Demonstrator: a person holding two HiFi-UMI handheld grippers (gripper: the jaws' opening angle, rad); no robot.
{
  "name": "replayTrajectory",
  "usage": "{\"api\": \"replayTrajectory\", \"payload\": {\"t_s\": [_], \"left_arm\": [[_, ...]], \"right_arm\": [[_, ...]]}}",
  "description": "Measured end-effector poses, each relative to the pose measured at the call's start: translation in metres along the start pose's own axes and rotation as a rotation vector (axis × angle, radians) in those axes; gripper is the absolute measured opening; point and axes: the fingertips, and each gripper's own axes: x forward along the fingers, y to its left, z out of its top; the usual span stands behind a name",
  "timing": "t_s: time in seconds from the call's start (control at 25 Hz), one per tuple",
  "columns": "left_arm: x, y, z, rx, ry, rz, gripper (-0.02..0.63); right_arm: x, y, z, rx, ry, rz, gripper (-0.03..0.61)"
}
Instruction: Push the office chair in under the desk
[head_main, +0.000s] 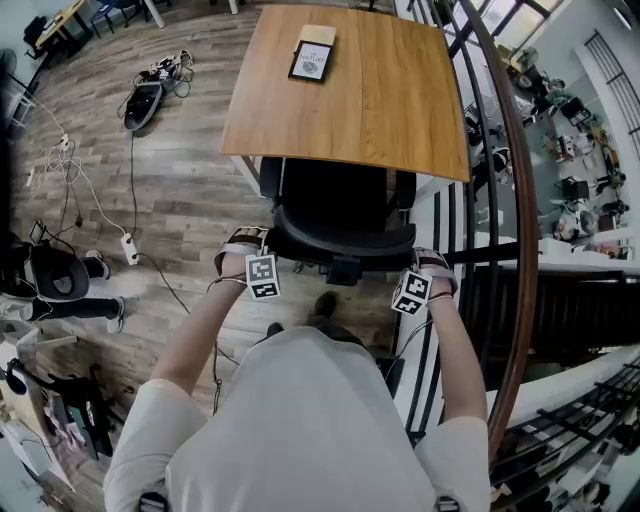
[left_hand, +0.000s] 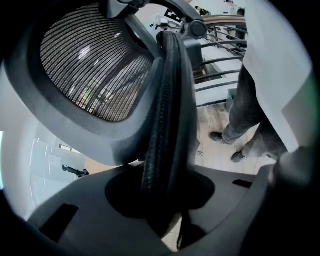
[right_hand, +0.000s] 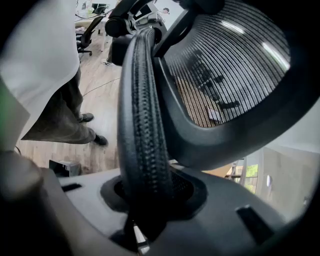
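The black office chair (head_main: 340, 215) stands with its seat partly under the wooden desk (head_main: 390, 90), backrest toward me. My left gripper (head_main: 245, 242) is shut on the left edge of the backrest. My right gripper (head_main: 432, 263) is shut on its right edge. In the left gripper view the padded backrest rim (left_hand: 167, 125) runs down between the jaws of the left gripper (left_hand: 165, 200), with the mesh (left_hand: 95, 65) beside it. In the right gripper view the same kind of rim (right_hand: 142, 125) sits between the jaws of the right gripper (right_hand: 145, 200).
A framed card (head_main: 311, 61) lies on the desk's far side. A curved railing (head_main: 505, 200) runs close along the right. Cables and a power strip (head_main: 128, 248) lie on the wooden floor at left, with a black bag (head_main: 143, 103) farther back. Someone's shoes (head_main: 100, 268) show at far left.
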Motion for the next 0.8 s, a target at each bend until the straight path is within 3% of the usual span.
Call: {"api": "replayTrajectory", "payload": {"t_s": [0.44,0.8], "left_arm": [[0.031,0.046,0.022,-0.004,0.007,0.008,0.115],[0.055,0.085,0.019,0.006,-0.001,0.011,0.120]], "right_arm": [[0.024,-0.052,-0.024,-0.003,-0.003,-0.012,0.112],[0.041,-0.086,-0.021,0.013,0.006,-0.017,0.112]]}}
